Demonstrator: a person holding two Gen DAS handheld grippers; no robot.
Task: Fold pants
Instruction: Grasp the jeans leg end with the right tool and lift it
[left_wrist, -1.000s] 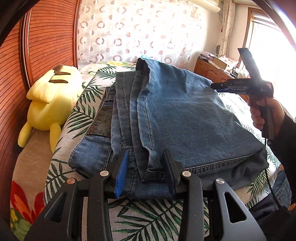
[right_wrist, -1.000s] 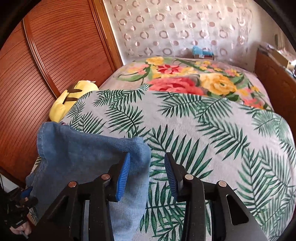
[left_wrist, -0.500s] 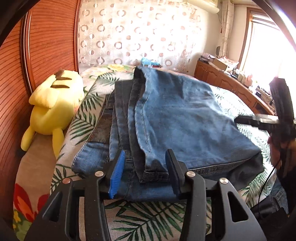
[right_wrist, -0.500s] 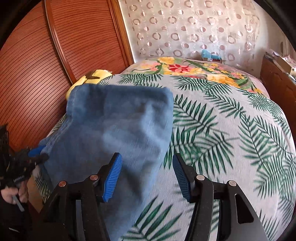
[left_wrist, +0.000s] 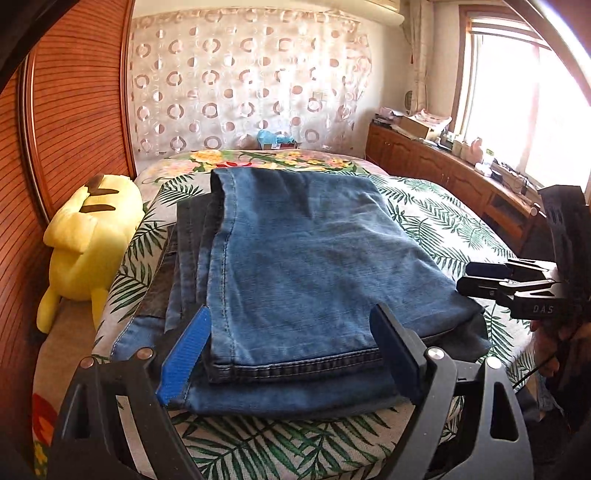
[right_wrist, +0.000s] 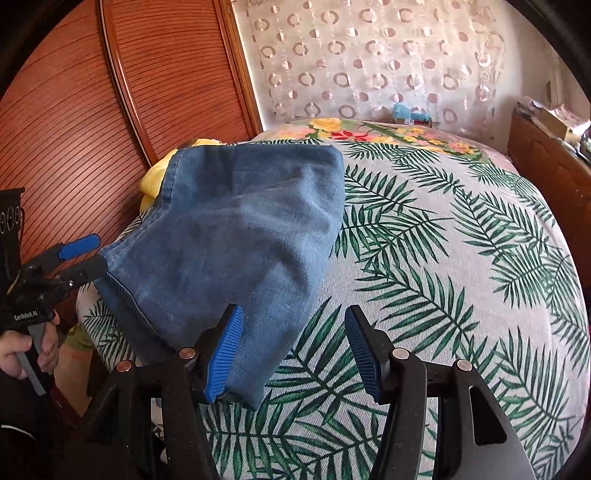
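With the folded pants (left_wrist: 317, 266) released at frame centre, both wide-open, empty grippers, left (left_wrist: 291, 354) and right (right_wrist: 293, 347), should be withdrawn without snagging the hems.

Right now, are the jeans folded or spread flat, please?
Folded: the jeans lie in stacked layers on the bedspread, hems aligned at the near edge.

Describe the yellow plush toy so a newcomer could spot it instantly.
Start at the bed with the palm-leaf cover. Along its edge by the ribbed wooden panel, beside the folded jeans, sits the plush toy. It is the only bright yellow thing there.
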